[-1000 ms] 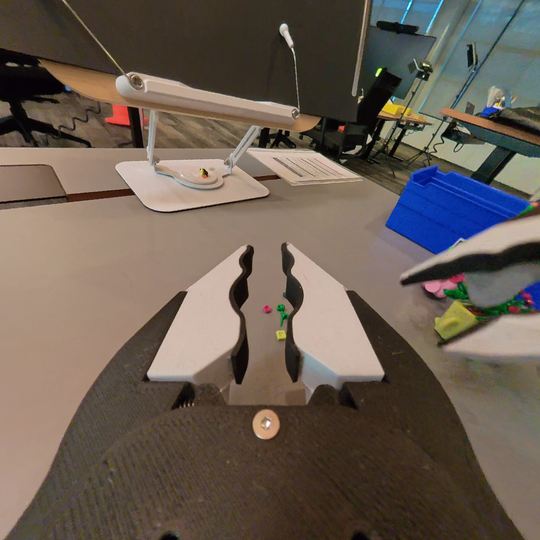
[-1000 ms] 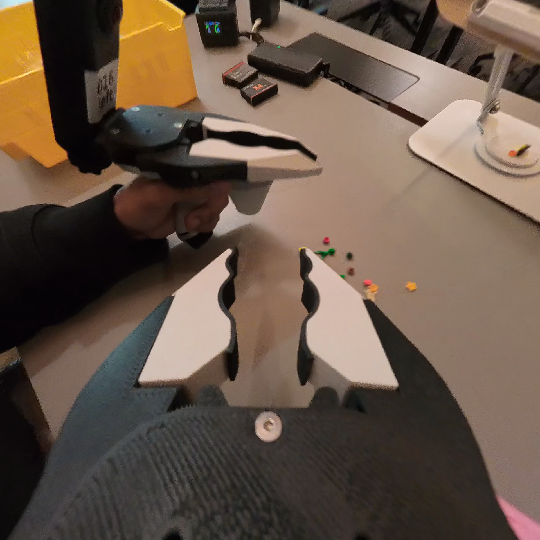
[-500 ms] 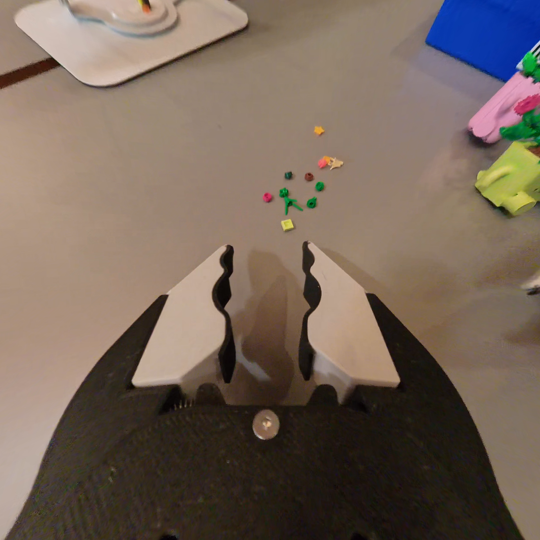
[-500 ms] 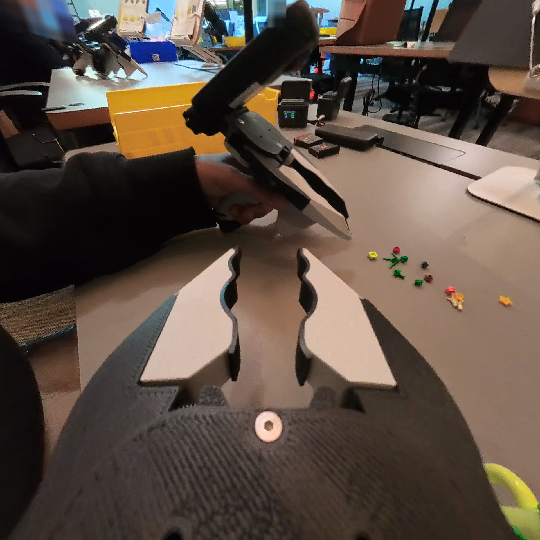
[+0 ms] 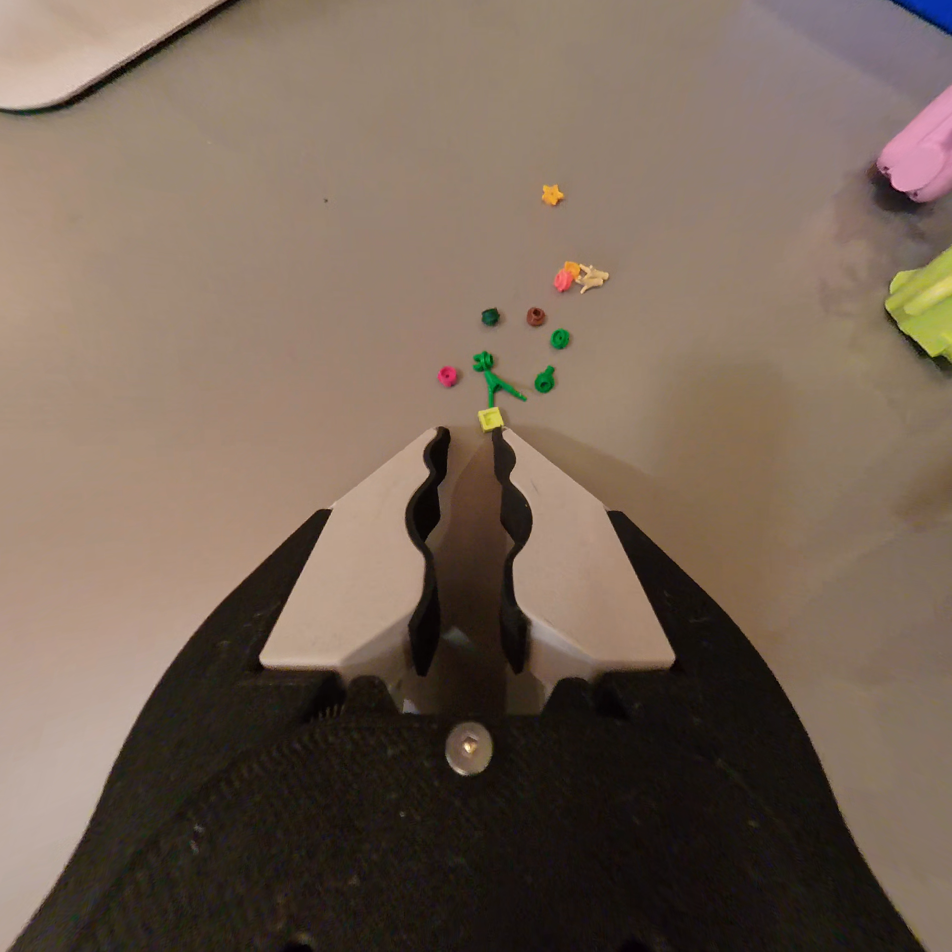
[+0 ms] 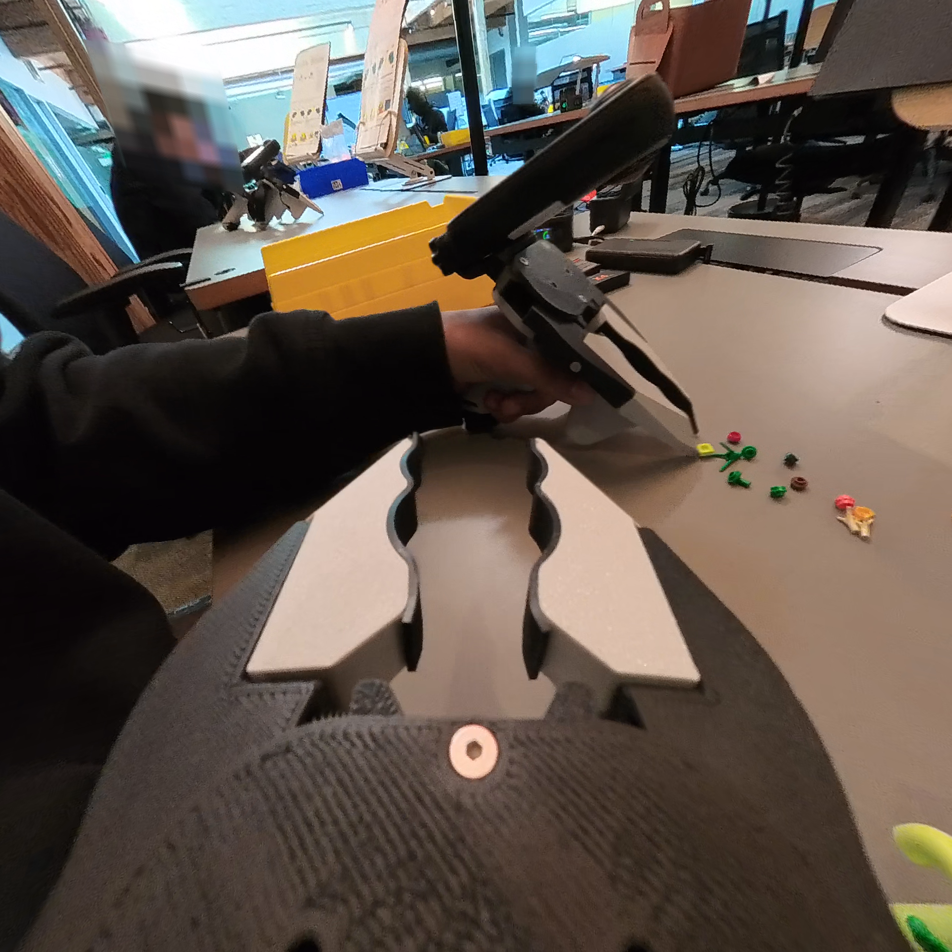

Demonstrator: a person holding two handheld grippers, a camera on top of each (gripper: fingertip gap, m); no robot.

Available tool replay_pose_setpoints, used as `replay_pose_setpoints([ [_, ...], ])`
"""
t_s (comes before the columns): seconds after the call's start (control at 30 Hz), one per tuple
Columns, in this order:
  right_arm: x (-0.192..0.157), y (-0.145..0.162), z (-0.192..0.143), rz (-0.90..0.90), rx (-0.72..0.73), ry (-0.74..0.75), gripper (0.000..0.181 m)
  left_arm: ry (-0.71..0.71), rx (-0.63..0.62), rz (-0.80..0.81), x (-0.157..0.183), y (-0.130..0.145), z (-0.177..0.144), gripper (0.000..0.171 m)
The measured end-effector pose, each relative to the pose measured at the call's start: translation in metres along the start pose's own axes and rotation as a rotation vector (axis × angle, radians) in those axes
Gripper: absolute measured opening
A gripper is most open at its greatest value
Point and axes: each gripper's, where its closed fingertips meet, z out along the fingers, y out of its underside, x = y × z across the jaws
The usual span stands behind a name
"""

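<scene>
In the left wrist view, the left gripper [image 5: 470,431] is tilted down at the grey tabletop [image 5: 206,309], its jaws narrowly spread, with the yellow-green square piece [image 5: 489,418] touching the tip of one jaw. A clean pinch would be helped by centring the gap on this flat, tiny tile. A green stem piece [image 5: 495,379] lies just beyond.

In the right wrist view, the right gripper [image 6: 474,447] is held apart, jaws spread and empty, above bare tabletop.

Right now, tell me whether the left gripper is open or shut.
Open: the left gripper shows a clear gap between its fingertips, nothing held, with the yellow-green square piece just ahead of its tips.
</scene>
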Motion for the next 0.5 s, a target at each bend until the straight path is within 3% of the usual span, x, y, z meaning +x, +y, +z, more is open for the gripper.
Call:
replay_pose_setpoints([
  [0.27,0.002,0.000,0.000,0.063,-0.002,-0.037,0.039,0.027,-0.012,0.079,0.010,-0.018,0.021,0.012],
  [0.5,0.001,-0.001,-0.001,0.075,0.004,-0.049,0.038,-0.002,0.105,0.067,0.010,-0.016,-0.006,0.009],
])
